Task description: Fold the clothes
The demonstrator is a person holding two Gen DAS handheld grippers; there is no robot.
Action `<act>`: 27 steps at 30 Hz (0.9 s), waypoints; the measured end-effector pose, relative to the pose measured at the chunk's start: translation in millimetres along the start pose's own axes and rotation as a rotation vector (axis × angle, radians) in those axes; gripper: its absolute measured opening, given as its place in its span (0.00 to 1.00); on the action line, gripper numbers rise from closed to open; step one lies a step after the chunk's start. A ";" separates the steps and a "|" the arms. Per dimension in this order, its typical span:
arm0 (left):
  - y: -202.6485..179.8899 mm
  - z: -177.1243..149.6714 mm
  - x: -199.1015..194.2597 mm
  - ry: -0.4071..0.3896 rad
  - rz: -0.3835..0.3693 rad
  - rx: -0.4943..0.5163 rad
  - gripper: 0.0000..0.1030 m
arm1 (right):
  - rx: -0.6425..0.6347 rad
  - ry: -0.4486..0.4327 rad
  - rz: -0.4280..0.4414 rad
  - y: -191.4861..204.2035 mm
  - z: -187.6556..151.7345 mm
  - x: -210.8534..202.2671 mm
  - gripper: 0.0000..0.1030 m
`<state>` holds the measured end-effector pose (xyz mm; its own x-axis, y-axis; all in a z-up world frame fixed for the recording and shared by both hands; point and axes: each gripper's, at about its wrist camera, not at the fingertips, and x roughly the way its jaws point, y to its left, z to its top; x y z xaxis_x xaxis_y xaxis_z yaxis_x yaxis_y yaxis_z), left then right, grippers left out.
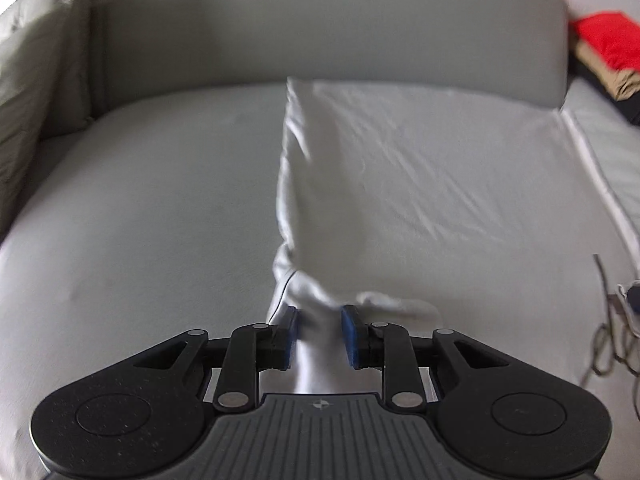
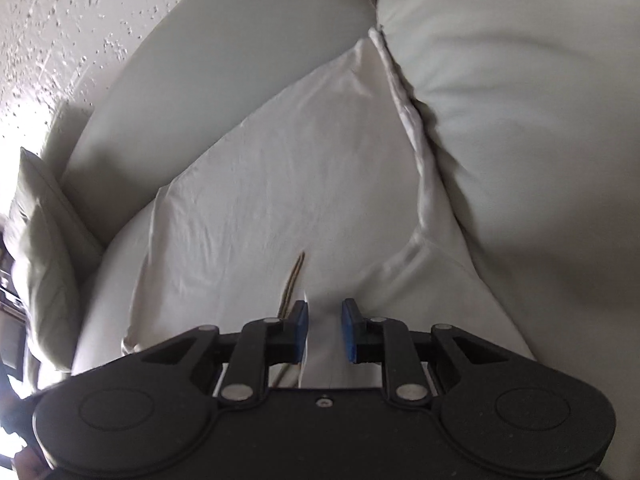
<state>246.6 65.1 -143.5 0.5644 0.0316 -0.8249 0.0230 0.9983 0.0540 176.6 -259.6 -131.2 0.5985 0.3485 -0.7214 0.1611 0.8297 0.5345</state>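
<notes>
One white garment (image 1: pixel 400 168) across our sofa (image 1: pixel 140 200), bunched between our left gripper (image 1: pixel 319 334) and right gripper (image 2: pixel 325 330), both narrow, pads' contact unclear.

A pale grey sofa (image 1: pixel 140 200) fills the room's view, its curved backrest (image 1: pixel 320 28) behind and a cushion (image 1: pixel 36 80) at one end. A textured white wall (image 2: pixel 52 20) catches bright daylight.

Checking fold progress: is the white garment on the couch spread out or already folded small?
Mostly spread: the white garment lies wide and wrinkled across the couch seat, with only its near edge bunched up at the left hand-held gripper.
</notes>
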 end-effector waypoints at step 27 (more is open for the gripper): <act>28.3 58.0 -156.4 -0.268 -0.075 -0.081 0.50 | 0.016 -0.217 0.190 73.2 48.4 -147.0 0.65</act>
<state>206.8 85.5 19.7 0.7619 -0.0456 -0.6461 0.0127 0.9984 -0.0555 138.4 -271.2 35.3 0.7730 0.3939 -0.4974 0.0414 0.7509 0.6591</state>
